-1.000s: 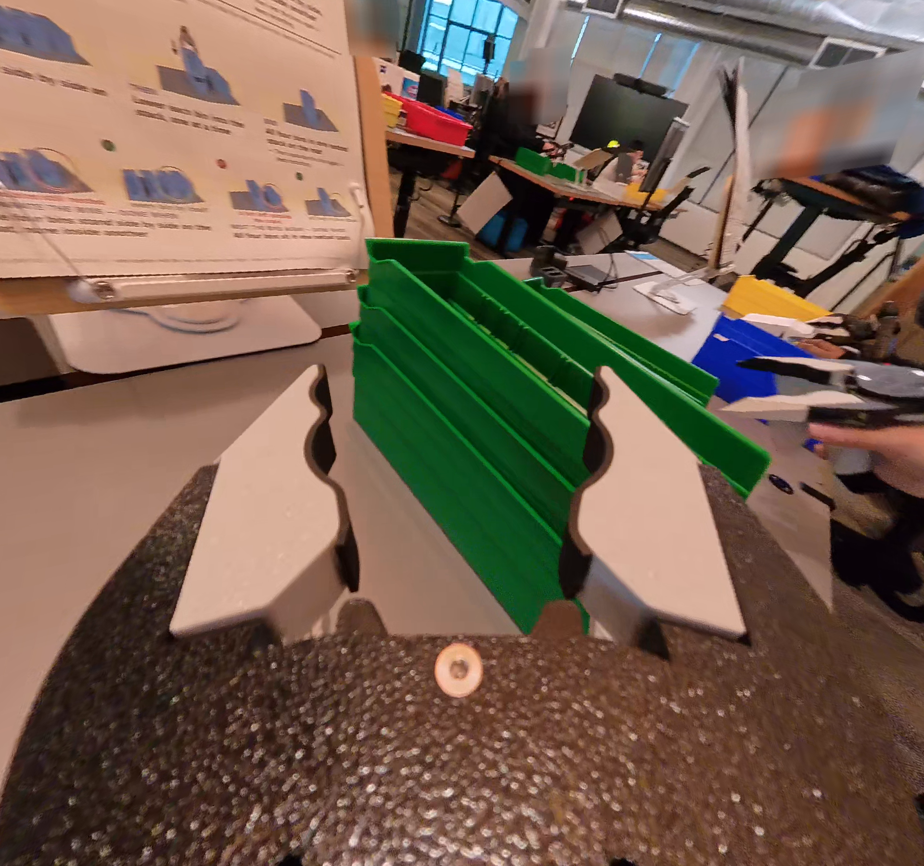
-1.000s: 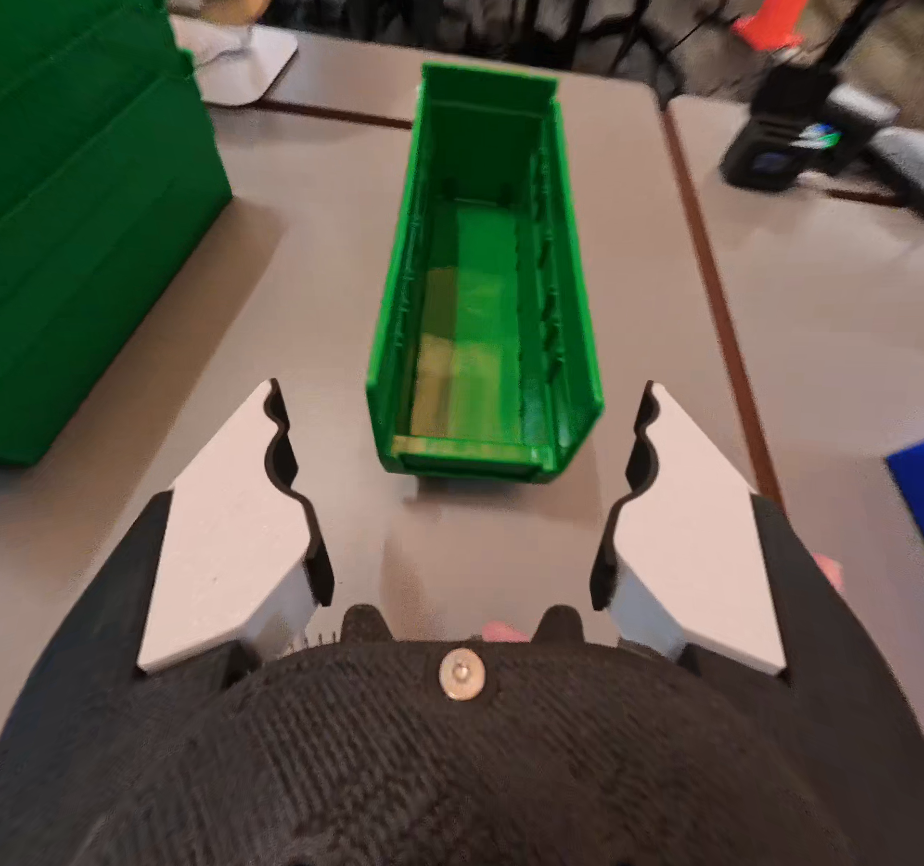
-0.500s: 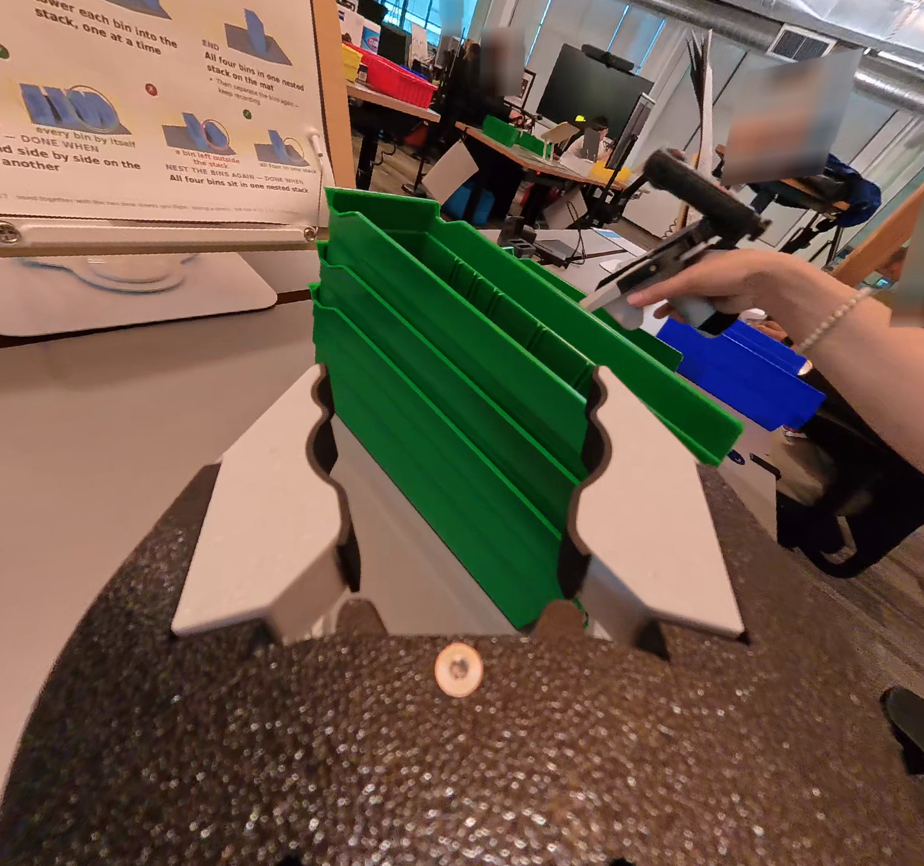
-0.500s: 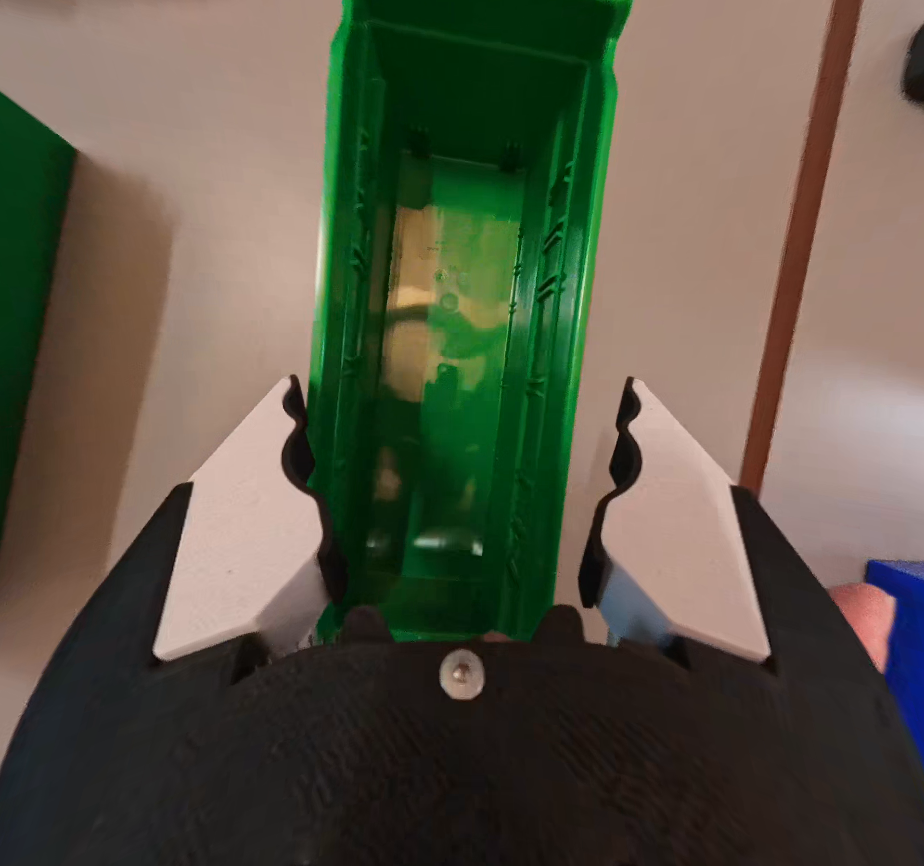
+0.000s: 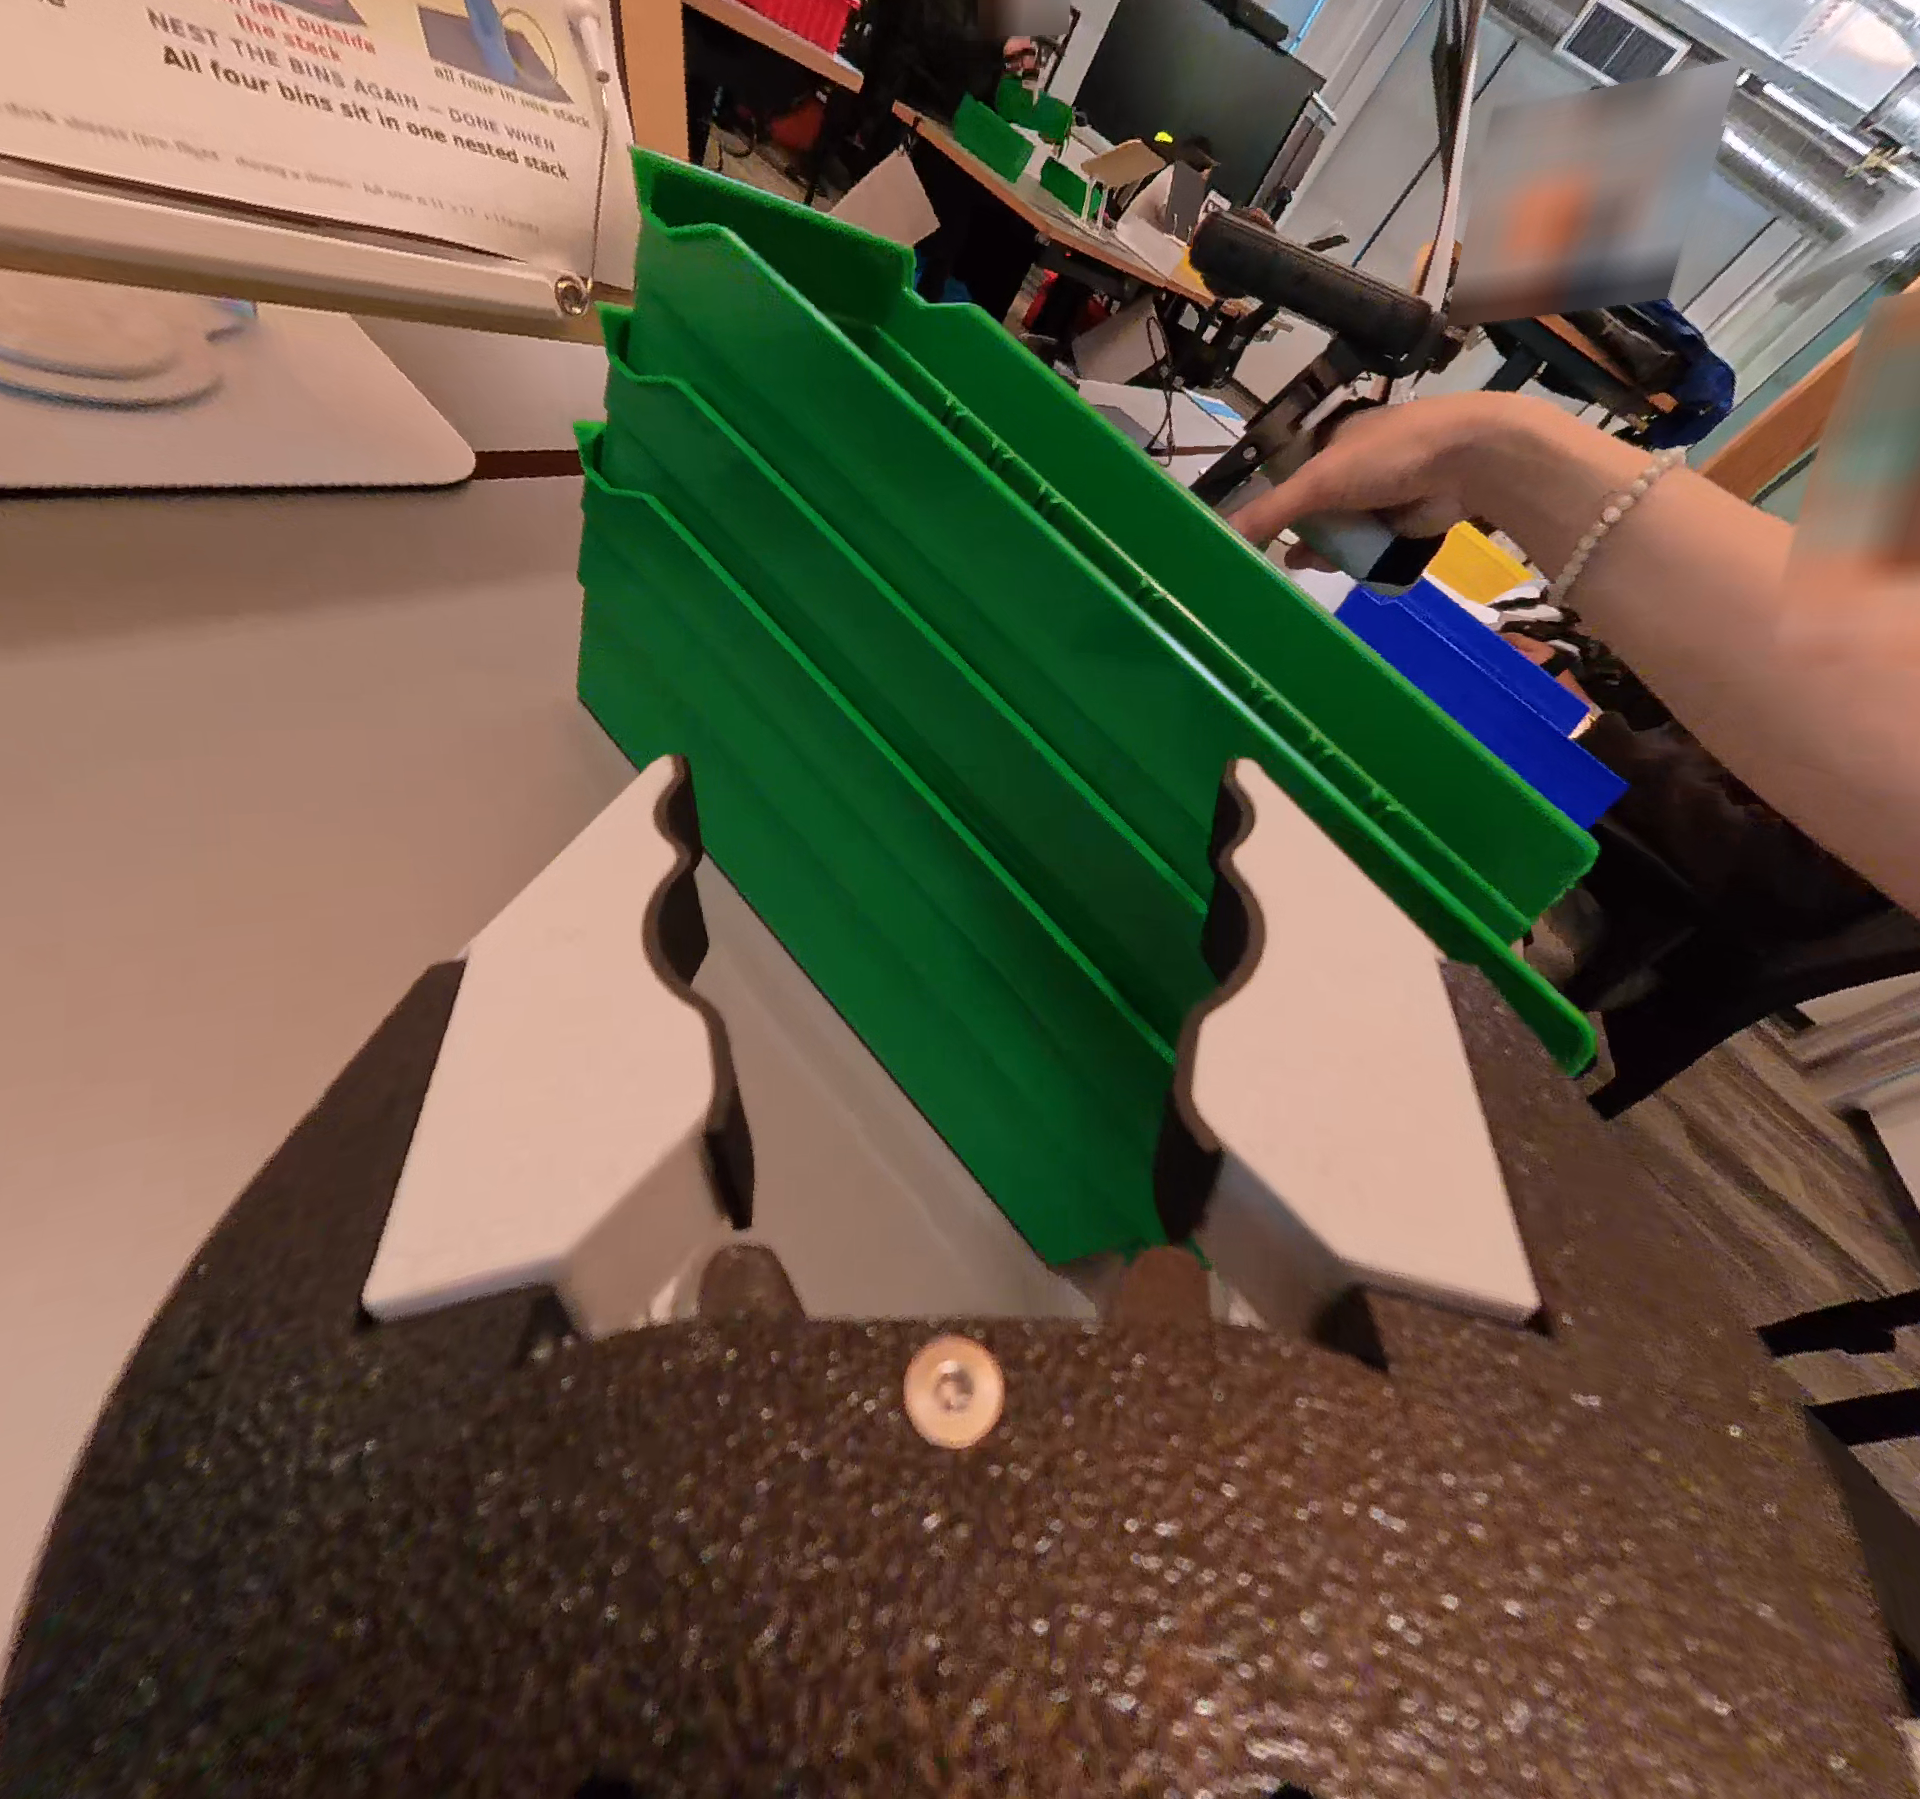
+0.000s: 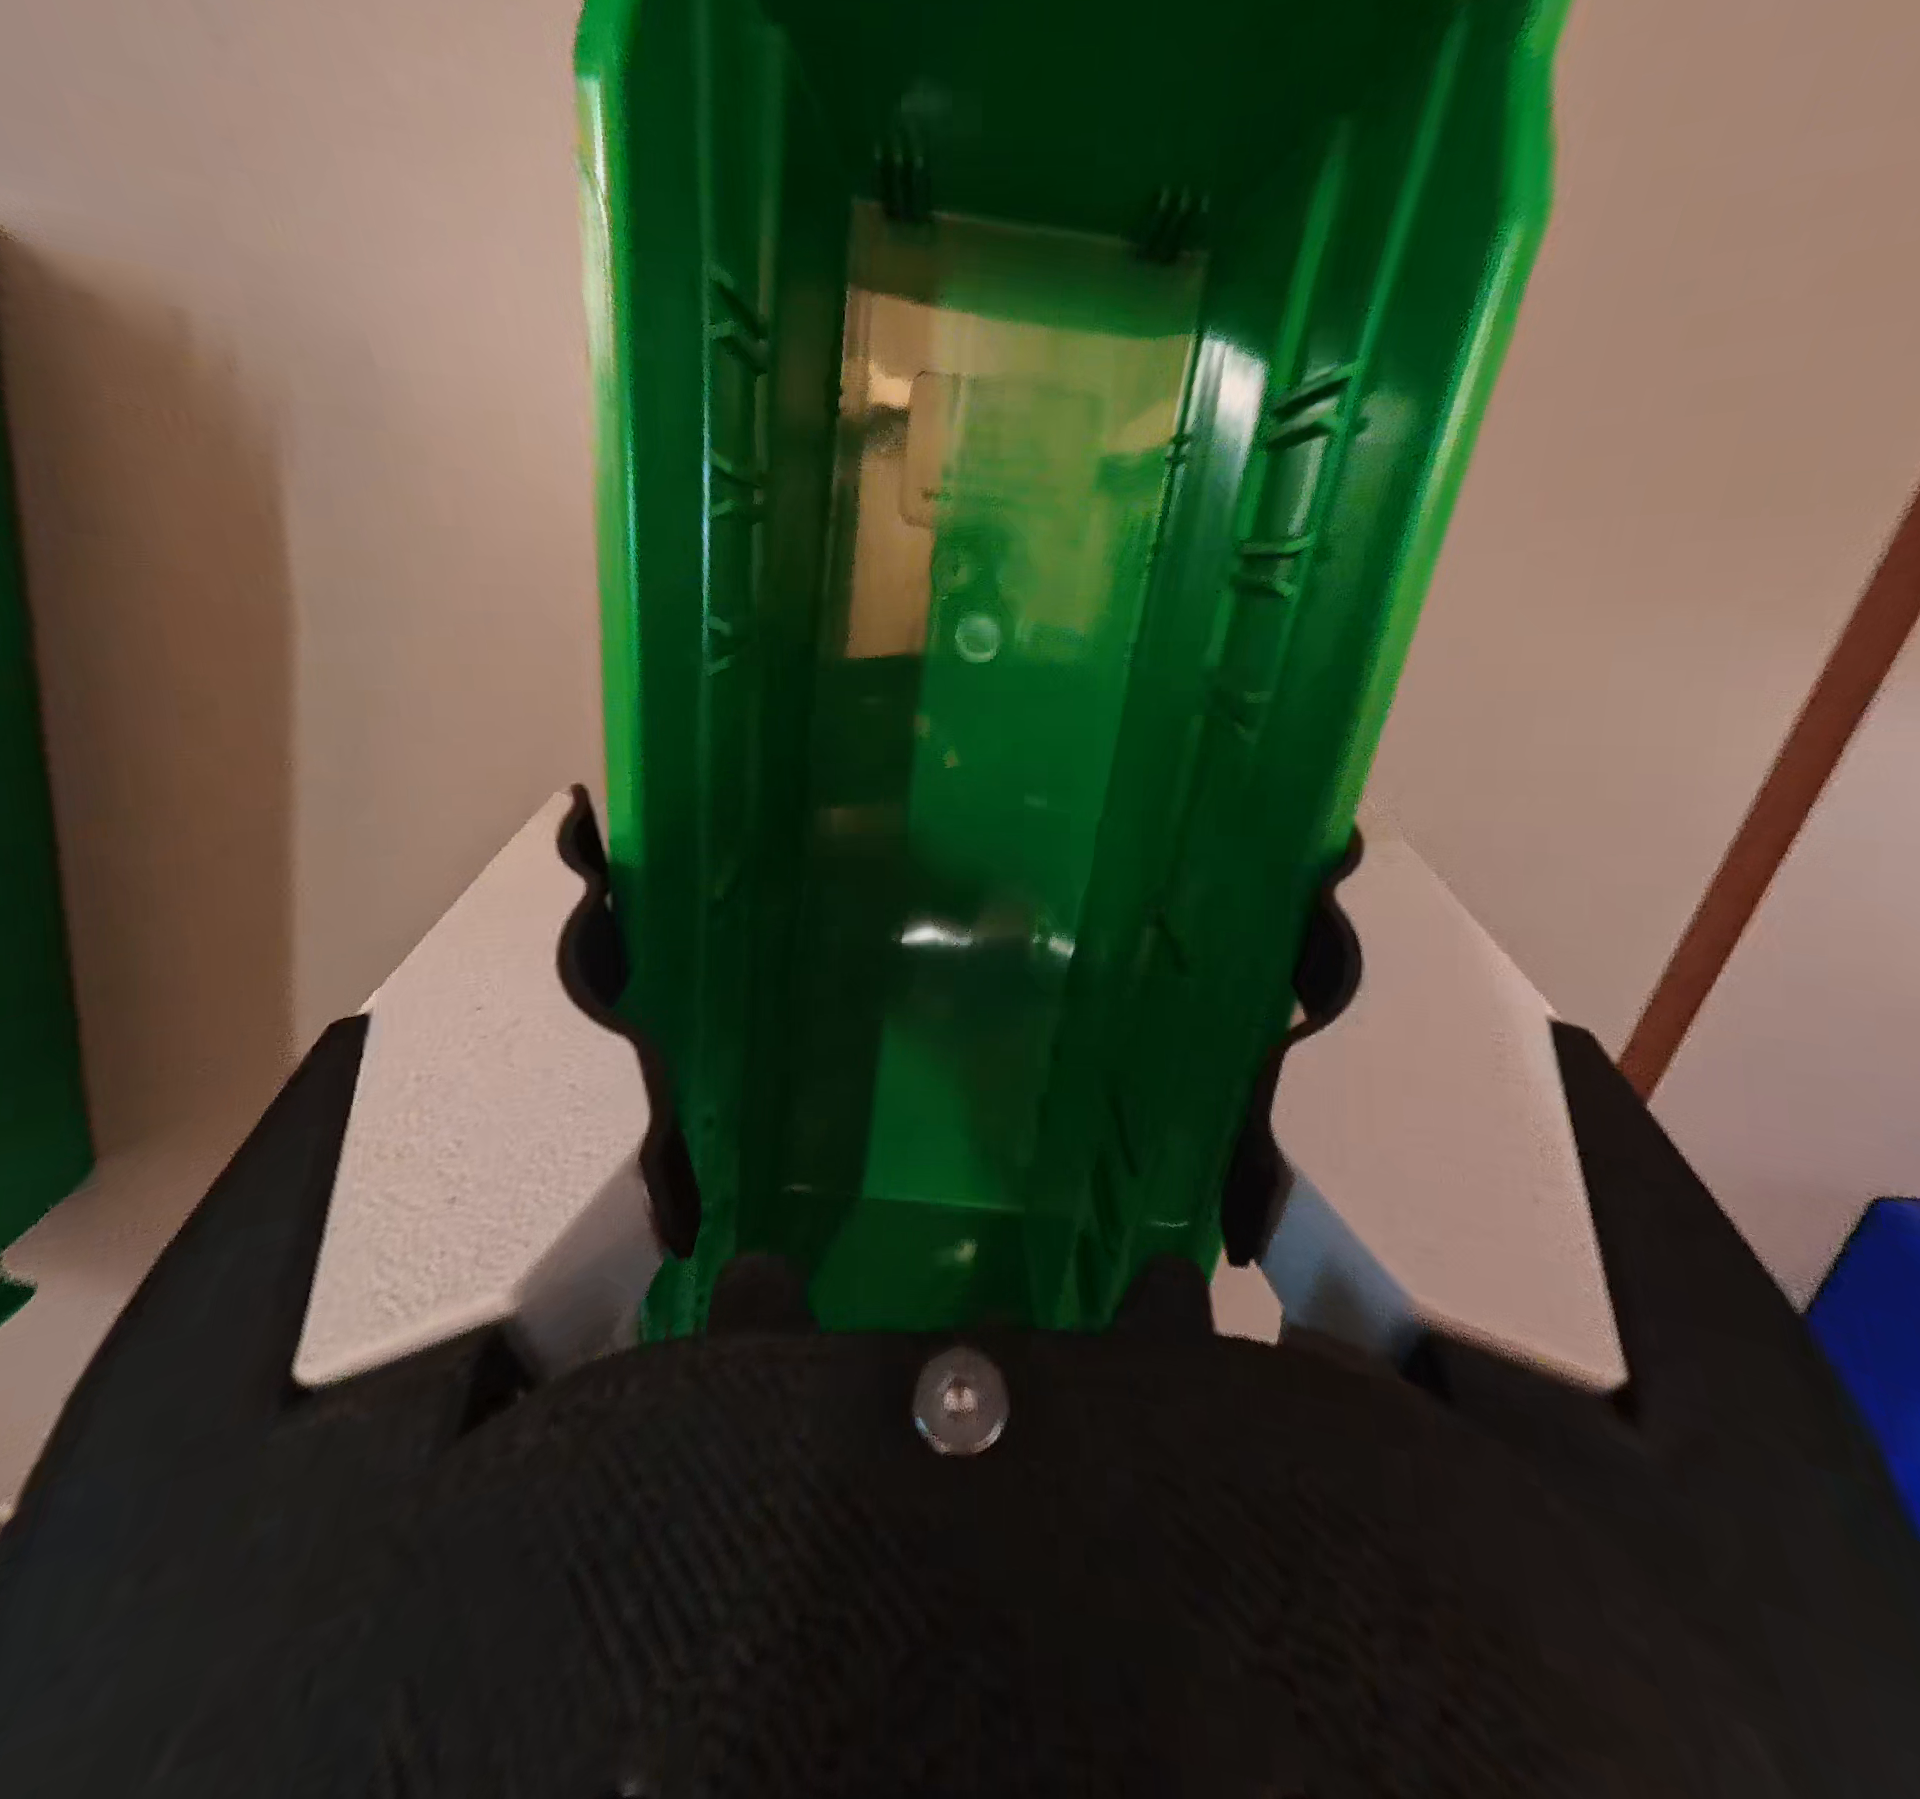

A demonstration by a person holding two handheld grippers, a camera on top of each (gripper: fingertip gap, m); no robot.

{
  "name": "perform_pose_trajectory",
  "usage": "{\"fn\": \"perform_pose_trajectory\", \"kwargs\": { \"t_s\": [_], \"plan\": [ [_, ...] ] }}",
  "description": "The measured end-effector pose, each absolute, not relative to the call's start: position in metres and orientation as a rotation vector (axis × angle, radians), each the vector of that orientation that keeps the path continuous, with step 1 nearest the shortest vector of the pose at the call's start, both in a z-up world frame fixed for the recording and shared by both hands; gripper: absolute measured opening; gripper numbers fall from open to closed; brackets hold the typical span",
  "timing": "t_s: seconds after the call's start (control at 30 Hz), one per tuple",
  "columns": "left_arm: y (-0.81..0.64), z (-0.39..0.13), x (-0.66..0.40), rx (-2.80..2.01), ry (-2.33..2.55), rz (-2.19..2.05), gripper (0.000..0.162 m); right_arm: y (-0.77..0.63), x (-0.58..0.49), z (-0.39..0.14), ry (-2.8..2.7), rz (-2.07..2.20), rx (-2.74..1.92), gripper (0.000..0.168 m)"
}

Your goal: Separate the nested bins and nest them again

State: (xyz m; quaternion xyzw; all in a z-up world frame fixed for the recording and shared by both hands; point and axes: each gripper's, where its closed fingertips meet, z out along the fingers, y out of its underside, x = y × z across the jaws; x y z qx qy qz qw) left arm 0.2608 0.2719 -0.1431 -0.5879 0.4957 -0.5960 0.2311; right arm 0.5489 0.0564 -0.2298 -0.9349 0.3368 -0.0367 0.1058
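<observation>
Since half a second ago my right claw (image 6: 961, 1043) has dropped lower over the single green bin (image 6: 1039, 606); its pads now touch both long walls, clamped on the near end. The bin lies on the grey counter (image 6: 312, 399). My left claw (image 5: 951, 1001) stays spread wide, holding nothing, right finger against the stack of nested green bins (image 5: 883, 658) near the counter's edge. A blue bin (image 5: 1475, 700) sits behind. Right hand (image 5: 1434, 471) grips its handle.

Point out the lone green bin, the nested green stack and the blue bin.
Lone green plastic bin (image 6: 997, 710): right wrist view, inner floor.
Nested green plastic bin stack (image 5: 883, 762): left wrist view, side wall.
Blue plastic bin (image 5: 1475, 689): left wrist view, side wall.
</observation>
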Motion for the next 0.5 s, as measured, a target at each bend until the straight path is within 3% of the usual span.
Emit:
{"fn": "perform_pose_trajectory", "kwargs": {
  "t_s": [0.3,0.5],
  "plan": [
    [0.265,-0.146,0.263,-1.608,1.394,-1.654,0.092,0.048,0.543,-0.227,1.113,-0.044,-2.840,0.102],
    [0.274,-0.141,0.259,-1.594,1.371,-1.628,0.091,0.046,0.524,-0.188,1.336,0.169,-2.675,0.099]
  ]
}}
